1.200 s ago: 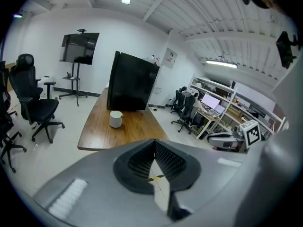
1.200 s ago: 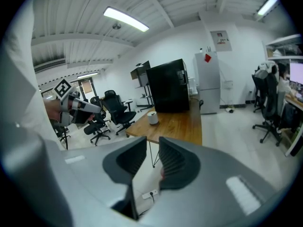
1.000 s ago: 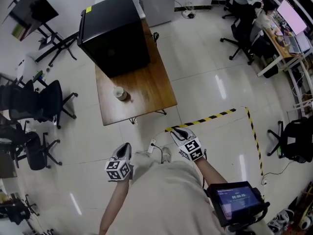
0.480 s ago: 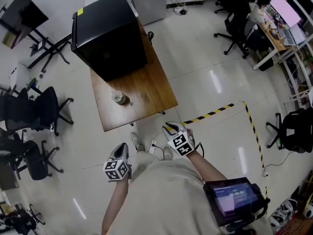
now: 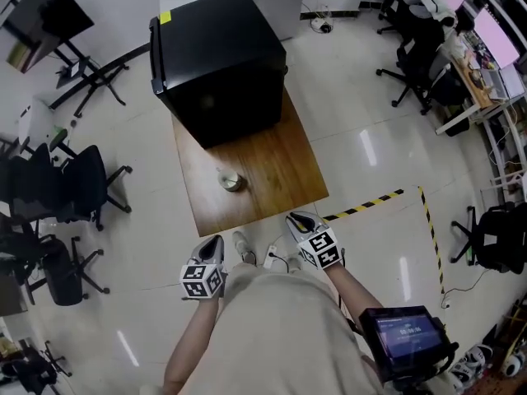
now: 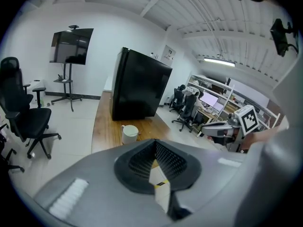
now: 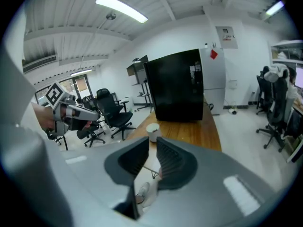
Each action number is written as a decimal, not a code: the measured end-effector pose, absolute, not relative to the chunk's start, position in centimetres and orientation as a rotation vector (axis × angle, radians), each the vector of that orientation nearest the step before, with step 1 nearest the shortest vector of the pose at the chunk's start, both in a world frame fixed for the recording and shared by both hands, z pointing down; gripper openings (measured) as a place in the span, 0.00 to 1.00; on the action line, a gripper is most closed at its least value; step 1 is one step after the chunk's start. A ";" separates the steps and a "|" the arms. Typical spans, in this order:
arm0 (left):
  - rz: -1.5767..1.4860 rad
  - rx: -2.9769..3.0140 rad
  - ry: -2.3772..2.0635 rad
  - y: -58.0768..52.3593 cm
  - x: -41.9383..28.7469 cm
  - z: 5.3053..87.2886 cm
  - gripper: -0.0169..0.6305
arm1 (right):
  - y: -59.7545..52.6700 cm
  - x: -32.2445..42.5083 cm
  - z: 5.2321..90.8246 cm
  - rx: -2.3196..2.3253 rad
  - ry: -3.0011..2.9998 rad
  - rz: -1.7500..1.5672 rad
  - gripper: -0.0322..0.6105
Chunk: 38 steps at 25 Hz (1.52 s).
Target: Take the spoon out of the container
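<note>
The cup (image 5: 232,182) stood on the desk (image 5: 284,151). Before the desk, the left claw (image 5: 214,242) was pressed together; the empty right claw (image 5: 296,219) had just been closing, slightly spread.

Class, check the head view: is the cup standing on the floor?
No, the cup stands on the wooden table, in front of the black cabinet.

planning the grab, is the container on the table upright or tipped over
Upright: the container stands on its base on the wooden table, mouth facing up.
</note>
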<state>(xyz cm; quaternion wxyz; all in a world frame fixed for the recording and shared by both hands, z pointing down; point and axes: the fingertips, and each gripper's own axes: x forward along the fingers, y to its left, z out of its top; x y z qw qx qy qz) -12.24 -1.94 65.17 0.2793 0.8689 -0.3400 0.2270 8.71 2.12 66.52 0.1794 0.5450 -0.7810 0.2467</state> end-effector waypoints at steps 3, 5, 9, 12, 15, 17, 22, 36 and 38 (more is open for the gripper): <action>0.577 2.324 -0.887 -4.1 -13.0 65.1 0.03 | -0.4 7.5 66.6 1.524 -2.193 0.703 0.13; 0.569 2.316 -0.868 -5.2 -13.7 65.4 0.03 | -1.9 6.6 66.6 1.521 -2.183 0.729 0.13; 0.566 2.324 -0.831 -7.2 -14.8 65.8 0.03 | -4.6 5.6 67.0 1.519 -2.148 0.761 0.13; 0.546 2.343 -0.816 -8.4 -16.0 65.7 0.03 | -6.3 4.5 67.2 1.497 -2.118 0.745 0.14; 0.527 2.363 -0.792 -9.5 -17.0 65.6 0.03 | -8.1 3.7 67.1 1.482 -2.091 0.725 0.15; 0.534 2.372 -0.769 -9.8 -17.4 66.1 0.03 | -8.9 3.5 67.1 1.480 -2.078 0.717 0.16; 0.547 2.358 -0.747 -10.6 -18.3 67.0 0.03 | -9.7 2.7 68.0 1.404 -2.049 0.641 0.19; 0.521 2.302 -0.897 -14.3 -14.7 63.9 0.03 | -13.6 0.8 73.5 1.051 -2.099 0.602 0.33; 0.548 2.304 -0.910 -14.6 -14.7 63.9 0.03 | -14.2 0.5 74.5 0.999 -2.092 0.575 0.33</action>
